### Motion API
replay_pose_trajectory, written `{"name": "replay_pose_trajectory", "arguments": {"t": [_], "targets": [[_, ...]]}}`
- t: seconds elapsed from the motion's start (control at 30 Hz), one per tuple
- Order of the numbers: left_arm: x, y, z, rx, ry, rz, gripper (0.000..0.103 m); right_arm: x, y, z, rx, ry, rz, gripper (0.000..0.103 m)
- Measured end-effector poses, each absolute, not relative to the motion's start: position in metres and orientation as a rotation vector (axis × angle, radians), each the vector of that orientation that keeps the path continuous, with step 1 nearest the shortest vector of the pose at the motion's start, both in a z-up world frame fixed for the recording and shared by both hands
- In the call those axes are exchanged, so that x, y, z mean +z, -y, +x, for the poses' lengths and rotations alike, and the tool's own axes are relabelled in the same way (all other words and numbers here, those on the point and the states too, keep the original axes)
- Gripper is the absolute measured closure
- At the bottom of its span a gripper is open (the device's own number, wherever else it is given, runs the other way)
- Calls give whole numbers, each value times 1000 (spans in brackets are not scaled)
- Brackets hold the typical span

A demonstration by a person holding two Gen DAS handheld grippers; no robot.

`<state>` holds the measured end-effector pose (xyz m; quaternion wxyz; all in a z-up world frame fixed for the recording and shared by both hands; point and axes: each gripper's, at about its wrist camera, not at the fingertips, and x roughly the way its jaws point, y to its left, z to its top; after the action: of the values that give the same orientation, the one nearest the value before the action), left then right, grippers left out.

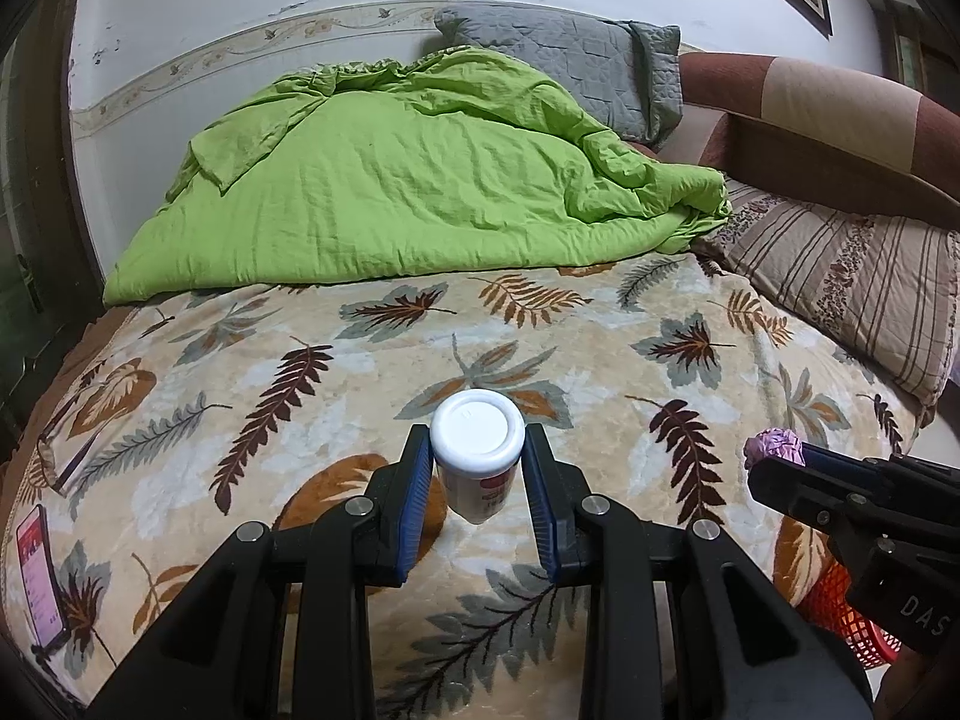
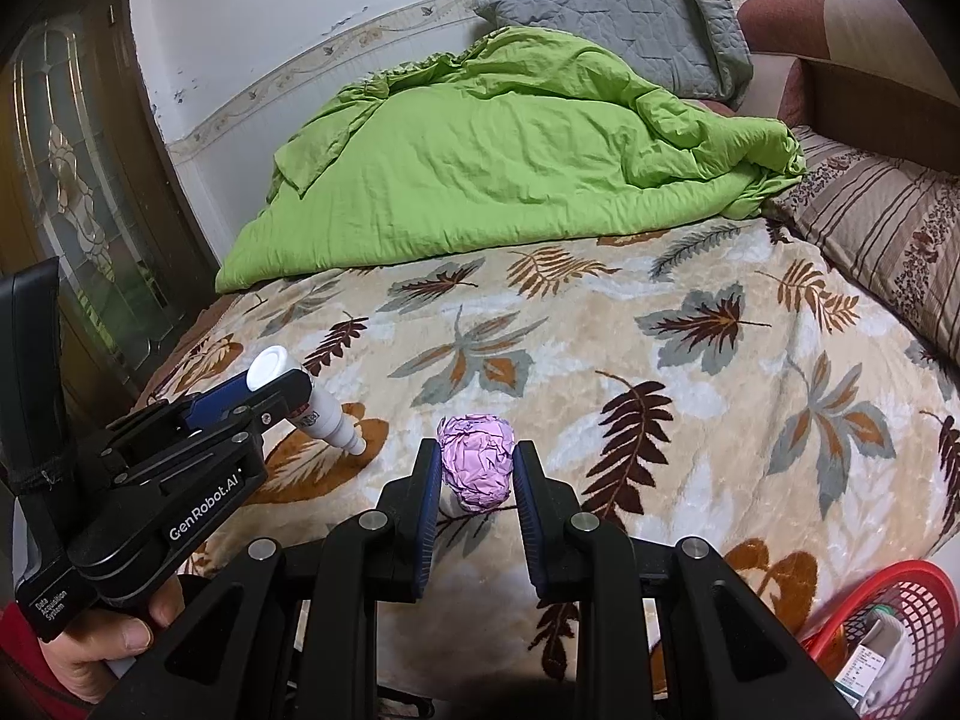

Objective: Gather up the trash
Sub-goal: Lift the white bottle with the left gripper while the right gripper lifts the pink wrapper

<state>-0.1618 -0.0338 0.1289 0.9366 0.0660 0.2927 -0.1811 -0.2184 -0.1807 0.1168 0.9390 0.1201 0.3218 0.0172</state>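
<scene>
— White plastic bottle (image 1: 477,462), round-bottomed and upended, its narrow neck pointing down at the leaf-patterned plush blanket (image 1: 336,360): who has it?

— Left gripper (image 1: 478,450), blue pads pressed to both sides of it, lifted clear of the bed. The label is too small to read.

— And the other piece of trash?

— One crumpled ball of lilac foil-like wrapper (image 2: 477,461), pinched between the narrow-set fingers of the right gripper (image 2: 474,468), also above the blanket.

— So two items, two grippers. Anything else?

— One red mesh plastic basket (image 2: 900,612) at the bed's near right edge, with a packet or so inside; one rumpled green quilt (image 1: 420,180); one grey quilted pillow (image 1: 576,60); one striped pillow (image 1: 852,294); one phone (image 1: 39,576) lit on the blanket's left.
</scene>
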Motion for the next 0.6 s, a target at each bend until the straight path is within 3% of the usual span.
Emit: {"name": "replay_pose_trajectory", "arguments": {"t": [0.6], "targets": [[135, 48, -170, -425, -587, 148, 74, 121, 192, -226, 17, -646, 284, 77]]}}
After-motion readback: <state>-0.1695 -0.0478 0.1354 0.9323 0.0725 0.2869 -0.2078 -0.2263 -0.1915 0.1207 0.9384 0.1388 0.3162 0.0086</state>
